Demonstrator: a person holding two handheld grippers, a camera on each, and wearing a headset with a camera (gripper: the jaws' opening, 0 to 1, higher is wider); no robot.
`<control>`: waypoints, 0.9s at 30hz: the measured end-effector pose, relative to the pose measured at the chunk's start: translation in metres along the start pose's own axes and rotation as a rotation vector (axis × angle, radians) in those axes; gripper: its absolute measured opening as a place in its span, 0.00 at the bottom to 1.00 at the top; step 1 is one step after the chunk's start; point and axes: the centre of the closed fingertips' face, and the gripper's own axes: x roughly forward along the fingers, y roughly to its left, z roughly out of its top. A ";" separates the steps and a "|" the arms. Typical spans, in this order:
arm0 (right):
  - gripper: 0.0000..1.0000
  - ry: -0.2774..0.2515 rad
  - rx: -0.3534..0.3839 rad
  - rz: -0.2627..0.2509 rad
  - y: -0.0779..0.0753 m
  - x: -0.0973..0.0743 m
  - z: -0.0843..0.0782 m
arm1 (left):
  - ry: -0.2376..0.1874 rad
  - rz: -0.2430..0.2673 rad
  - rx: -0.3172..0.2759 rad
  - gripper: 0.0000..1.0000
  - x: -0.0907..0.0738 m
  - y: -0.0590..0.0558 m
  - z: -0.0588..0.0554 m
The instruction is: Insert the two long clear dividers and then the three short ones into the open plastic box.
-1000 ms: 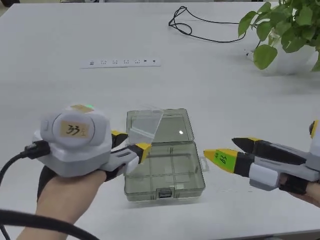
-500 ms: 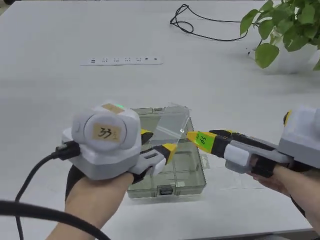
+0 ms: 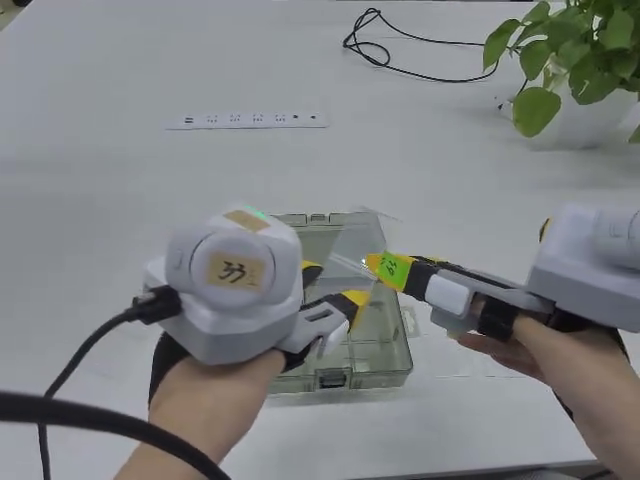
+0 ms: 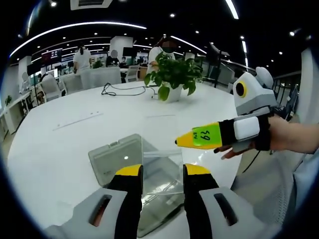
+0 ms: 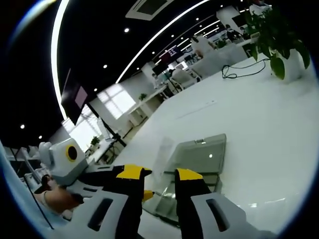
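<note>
The left claw [image 4: 163, 172] is clenching a clear divider [image 4: 159, 142] between its jaws, holding it upright and slightly tilted above the open plastic box [image 3: 388, 352]. The box is sitting on the white counter [image 3: 120, 200]. The right claw [image 5: 160, 174] is pointing in from the opposite side, jaws parted and grasping nothing, with its tip just beside the sheet. To do this step well, the right claw should probably be steadying the free edge while the sheet is being lined up with the box's slots and lowered straight. A power strip [image 3: 245, 120], a black cable [image 3: 400, 55] and a potted plant [image 3: 570, 50] are lying farther back. A brightly lit open office is showing behind.
</note>
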 end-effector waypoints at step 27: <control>0.03 0.003 0.030 0.004 0.002 0.004 -0.001 | -0.013 0.006 -0.025 0.30 -0.002 0.000 -0.001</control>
